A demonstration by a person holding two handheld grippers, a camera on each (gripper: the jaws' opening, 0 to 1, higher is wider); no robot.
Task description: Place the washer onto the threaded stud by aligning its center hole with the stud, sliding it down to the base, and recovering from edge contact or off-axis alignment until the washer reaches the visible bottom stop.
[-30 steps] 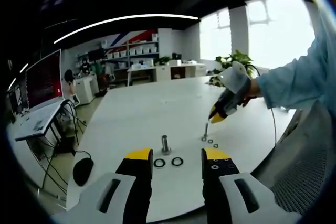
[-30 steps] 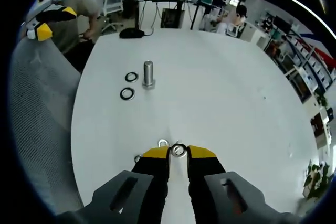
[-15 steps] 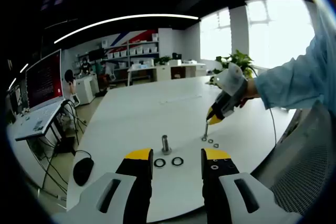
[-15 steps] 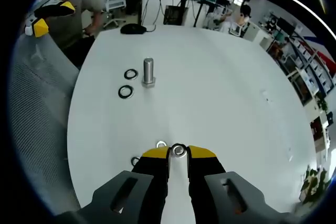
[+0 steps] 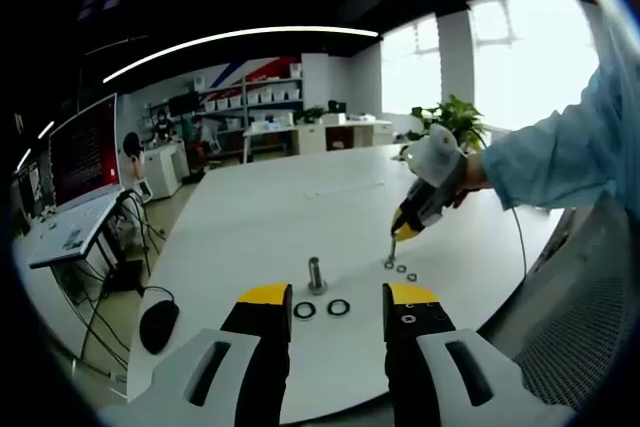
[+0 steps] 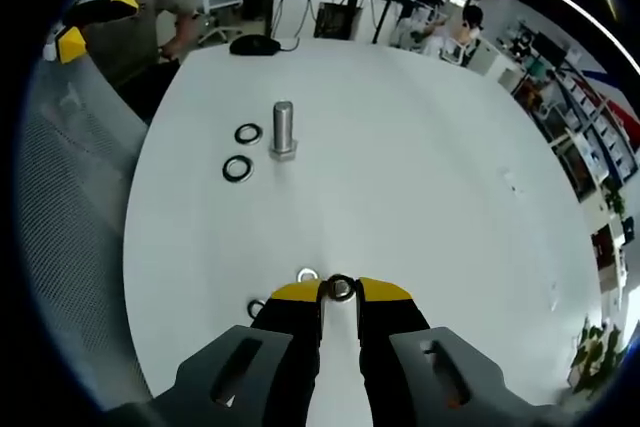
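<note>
On the smooth white bench (image 6: 420, 157) the steel threaded stud (image 6: 283, 131) stands upright, two black rubber rings (image 6: 238, 168) left of it. The right claw (image 6: 340, 290) appears to pinch a small shiny flat washer (image 6: 341, 288) near the bench's near edge. The left claw (image 5: 337, 296) hangs open.

We count one bolt (image 6: 283, 130) standing on one white table (image 6: 420, 177), two black rings (image 6: 238, 168) lying beside it, three small metal washers (image 6: 308, 274) near the right gripper (image 6: 340, 290), and two grippers in all, the other being the left gripper (image 5: 338, 296).
</note>
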